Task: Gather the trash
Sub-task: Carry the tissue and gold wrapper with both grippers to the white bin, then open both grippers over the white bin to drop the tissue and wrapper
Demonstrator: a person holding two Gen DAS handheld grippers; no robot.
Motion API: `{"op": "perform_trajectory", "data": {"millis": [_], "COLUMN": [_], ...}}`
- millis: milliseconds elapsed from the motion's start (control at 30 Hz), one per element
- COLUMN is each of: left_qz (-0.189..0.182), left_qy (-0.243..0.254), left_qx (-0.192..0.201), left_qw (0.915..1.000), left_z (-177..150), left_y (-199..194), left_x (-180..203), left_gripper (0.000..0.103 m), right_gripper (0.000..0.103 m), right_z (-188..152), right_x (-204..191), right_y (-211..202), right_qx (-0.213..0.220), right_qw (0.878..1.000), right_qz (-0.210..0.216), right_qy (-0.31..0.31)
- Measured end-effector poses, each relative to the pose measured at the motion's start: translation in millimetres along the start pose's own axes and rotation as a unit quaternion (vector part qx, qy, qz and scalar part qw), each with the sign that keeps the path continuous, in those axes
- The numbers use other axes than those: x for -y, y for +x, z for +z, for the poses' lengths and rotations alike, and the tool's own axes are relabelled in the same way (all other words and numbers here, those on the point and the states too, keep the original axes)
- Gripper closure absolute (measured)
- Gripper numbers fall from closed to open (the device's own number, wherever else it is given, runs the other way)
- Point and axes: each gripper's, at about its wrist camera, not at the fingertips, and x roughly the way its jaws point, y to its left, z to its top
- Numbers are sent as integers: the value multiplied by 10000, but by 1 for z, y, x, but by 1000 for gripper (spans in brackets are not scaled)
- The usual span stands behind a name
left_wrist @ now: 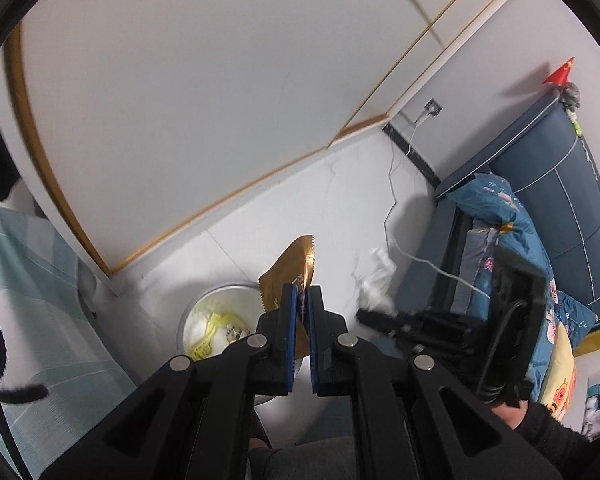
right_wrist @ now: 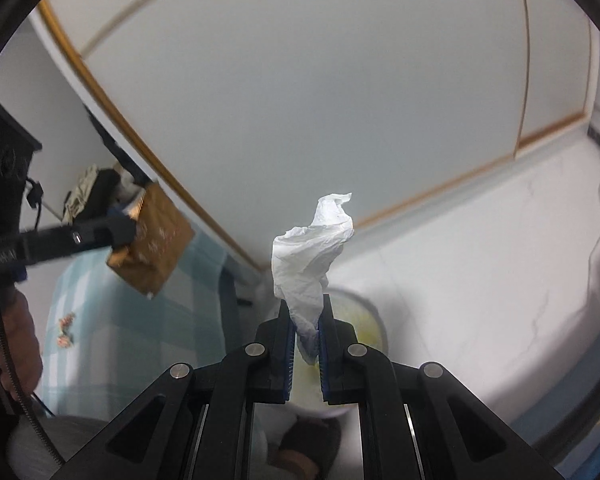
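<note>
Gripping a gold-brown snack wrapper point(left_wrist: 288, 268), the left tool point(left_wrist: 302, 296) had its blue-padded jaws clamped tight on the wrapper's lower edge, so the serrated foil stuck up toward twelve o'clock. Just past the tool's tips, at about ten o'clock, sat a round white trash bin point(left_wrist: 216, 320) on the pale floor point(left_wrist: 284, 204), with yellow and white scraps already inside it. At three o'clock in the left wrist view the right tool point(left_wrist: 376, 316) appeared from the side, a white crumple at its tip. In its own view the right tool point(right_wrist: 306, 320) was clenched on a crumpled white tissue point(right_wrist: 310, 252), which rose twisted toward twelve o'clock, with the bin's rim point(right_wrist: 374, 316) directly behind the jaws. At nine o'clock there, the left tool point(right_wrist: 128, 228) held the wrapper point(right_wrist: 156, 252) over a light blue checked cloth point(right_wrist: 112, 320). A white cabinet with wood trim point(left_wrist: 204, 92) filled the background, and a blue bed point(left_wrist: 548, 208) with floral bedding lay at three o'clock.
</note>
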Motion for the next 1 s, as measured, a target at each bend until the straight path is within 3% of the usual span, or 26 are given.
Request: {"op": "perform_trajectory", "data": {"millis": [200, 467, 700, 800, 1000], "left_qz": [29, 17, 25, 37, 115], "left_qy": [-186, -585, -630, -681, -710], "left_qx": [-292, -634, -940, -1123, -1455], "left_qw": [9994, 9963, 9936, 9913, 9867], "left_z": [2, 0, -3, -8, -13], "left_y": [24, 49, 72, 82, 99], "left_x": [-11, -30, -31, -32, -30], "left_gripper": [102, 102, 101, 101, 101], "right_gripper": [94, 89, 47, 45, 30], "right_z": [-27, -47, -58, -61, -59], "right_x": [21, 33, 35, 39, 67], "right_y": [64, 120, 130, 124, 97], "right_qx": [-871, -1484, -1726, -1588, -1101], "right_qw": [9951, 9849, 9773, 9793, 9822], "right_qz": [272, 535, 750, 690, 204], "right_qy": [377, 719, 978, 1049, 1506]}}
